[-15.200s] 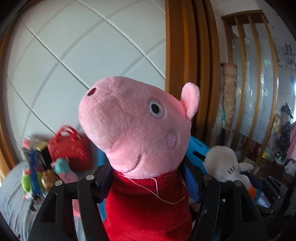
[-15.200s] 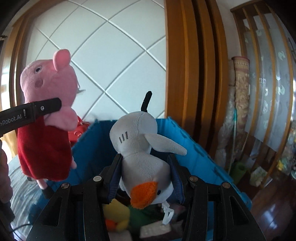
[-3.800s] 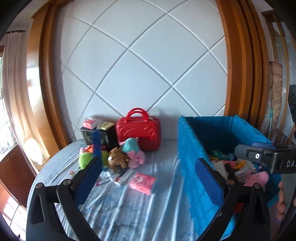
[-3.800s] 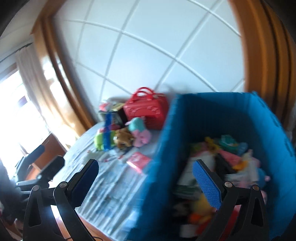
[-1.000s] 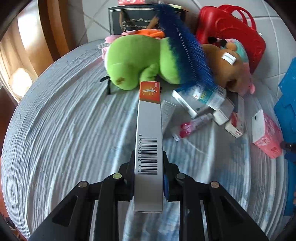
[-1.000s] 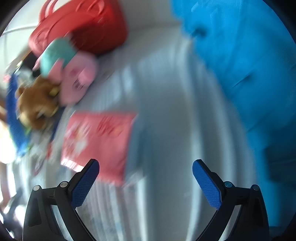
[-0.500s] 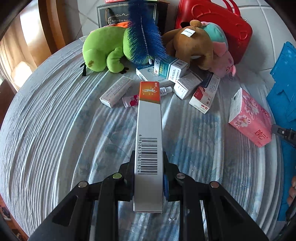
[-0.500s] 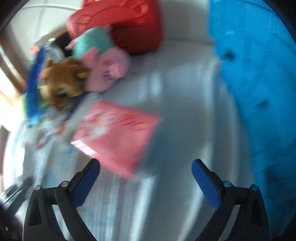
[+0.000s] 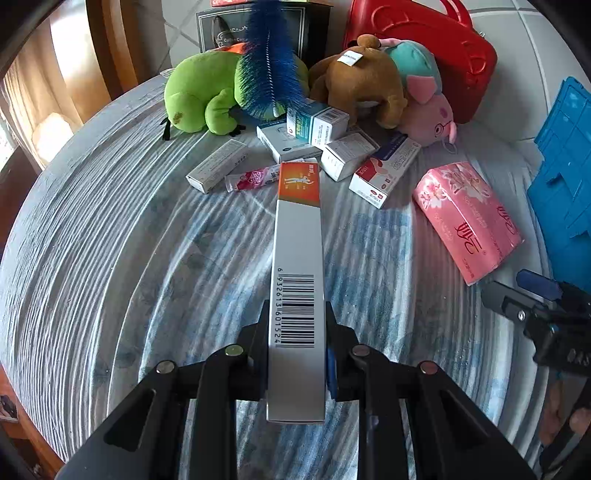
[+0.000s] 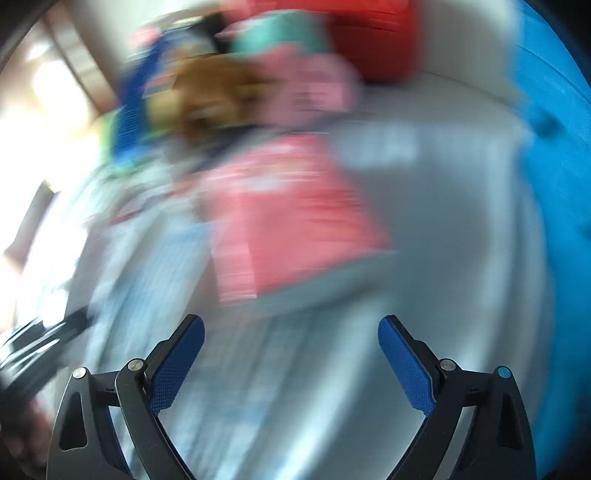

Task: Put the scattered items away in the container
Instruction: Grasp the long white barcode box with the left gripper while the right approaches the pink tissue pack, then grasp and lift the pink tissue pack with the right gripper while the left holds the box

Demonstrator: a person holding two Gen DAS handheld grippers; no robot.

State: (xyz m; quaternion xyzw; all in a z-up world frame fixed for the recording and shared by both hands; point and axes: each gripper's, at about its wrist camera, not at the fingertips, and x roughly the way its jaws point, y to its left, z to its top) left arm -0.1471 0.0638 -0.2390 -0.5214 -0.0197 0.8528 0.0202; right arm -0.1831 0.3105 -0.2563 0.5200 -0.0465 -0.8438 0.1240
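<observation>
The left hand-held gripper [image 9: 297, 354] was clamped on a long silver box [image 9: 298, 291] with a barcode and an orange end, which stuck out forward above the striped blue-grey bedspread [image 9: 110, 258]. Beyond the box's far end lay a scatter of small cartons [image 9: 321, 147] and a pink tube [image 9: 255, 179], and behind them a green plush [image 9: 199, 94], a blue bristle brush [image 9: 269, 70], a brown plush [image 9: 362, 79] and a pink pig plush [image 9: 428, 110], all crowded against a red case [image 9: 443, 44] and a dark box [image 9: 225, 29] at the wall. A pink tissue pack [image 9: 467, 218] lay alone to the right of the cartons, near the blue container [image 9: 565, 173], whose wall stood at the right edge. The right hand-held gripper [image 10: 291, 363] hung over the bedspread with its jaws wide and easing closed, nothing between them; its blue pads [image 10: 177, 363] stood short of the tissue pack [image 10: 291, 210], which lay ahead of them in a heavily blurred view. The container [image 10: 554, 147] filled the right side of that view. In the left wrist view, the right hand-held gripper [image 9: 535, 306] showed at the right edge, just below the tissue pack.
</observation>
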